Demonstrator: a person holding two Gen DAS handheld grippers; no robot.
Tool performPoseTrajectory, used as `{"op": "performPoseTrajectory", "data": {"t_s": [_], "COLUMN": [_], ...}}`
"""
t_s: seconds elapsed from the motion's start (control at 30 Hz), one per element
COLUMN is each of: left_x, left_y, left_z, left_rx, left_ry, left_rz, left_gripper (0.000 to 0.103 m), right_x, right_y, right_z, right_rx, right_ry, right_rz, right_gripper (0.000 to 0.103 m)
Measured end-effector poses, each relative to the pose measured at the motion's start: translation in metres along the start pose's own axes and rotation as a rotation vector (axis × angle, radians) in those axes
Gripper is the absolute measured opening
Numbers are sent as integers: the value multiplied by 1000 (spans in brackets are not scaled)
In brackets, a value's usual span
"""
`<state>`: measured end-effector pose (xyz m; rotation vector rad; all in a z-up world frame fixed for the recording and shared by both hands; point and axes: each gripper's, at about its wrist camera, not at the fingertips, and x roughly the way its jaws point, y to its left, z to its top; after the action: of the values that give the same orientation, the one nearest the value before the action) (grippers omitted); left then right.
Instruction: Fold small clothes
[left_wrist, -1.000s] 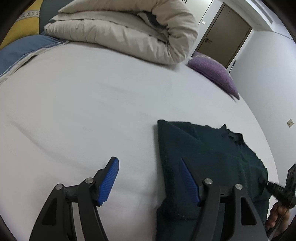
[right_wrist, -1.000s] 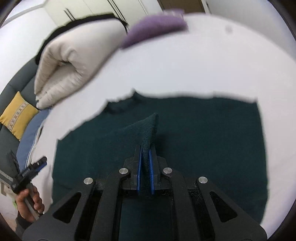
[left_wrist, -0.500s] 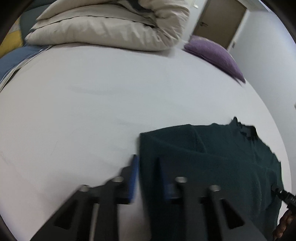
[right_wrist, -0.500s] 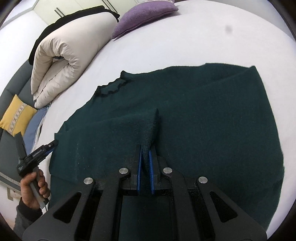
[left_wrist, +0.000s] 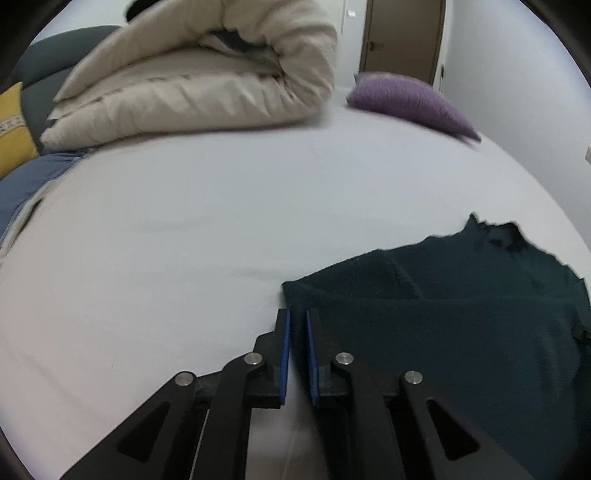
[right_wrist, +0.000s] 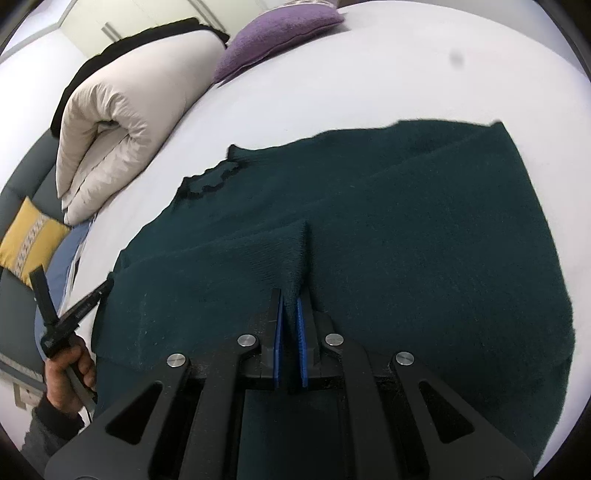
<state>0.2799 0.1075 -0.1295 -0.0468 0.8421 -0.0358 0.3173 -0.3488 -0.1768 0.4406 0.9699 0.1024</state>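
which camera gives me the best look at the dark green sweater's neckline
The right wrist view. There the dark green sweater spreads wide across the white bed, its scalloped neckline clear and unblocked. The left wrist view catches the neckline small, near the right edge, slightly blurred.

Both claws, left (left_wrist: 297, 319) and right (right_wrist: 290, 299), angle downward with jaws closed.

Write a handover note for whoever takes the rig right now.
Left gripper: jaws have just closed at a corner of the dark green sweater; whether they caught fabric is unclear.
Right gripper: shut on a raised fold of the sweater.
Sweater lies mostly spread on the white bed.
Done: right grip taken.
Left: check the left grip, then make the folds.
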Motion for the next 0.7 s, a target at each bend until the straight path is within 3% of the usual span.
{"op": "performPoseTrajectory", "data": {"t_s": [0.07, 0.13, 0.3, 0.43, 0.57, 0.7], "left_x": [-27, -37, -9, -10, -15, -45], "left_y": [-5, -16, -30, -23, -17, 6], "left_z": [-7, -15, -43, -43, -40, -36], "left_rx": [13, 63, 153, 135, 131, 15], "left_ry": [-57, -64, 40, 34, 33, -24], "left_rz": [5, 22, 69, 72, 66, 59], "left_gripper": [10, 10, 12, 22, 23, 23], "right_x": [-6, -8, 8, 7, -2, -21], "right_y": [4, 9, 8, -14, -9, -4], "right_z": [1, 5, 5, -1, -2, -5], "right_rx": [-25, -46, -57, 24, 2, 18], "right_ry": [-18, -29, 5, -20, -18, -13], "right_rz": [8, -3, -61, 26, -26, -79], "right_gripper": [7, 7, 7, 5, 5, 12]}}
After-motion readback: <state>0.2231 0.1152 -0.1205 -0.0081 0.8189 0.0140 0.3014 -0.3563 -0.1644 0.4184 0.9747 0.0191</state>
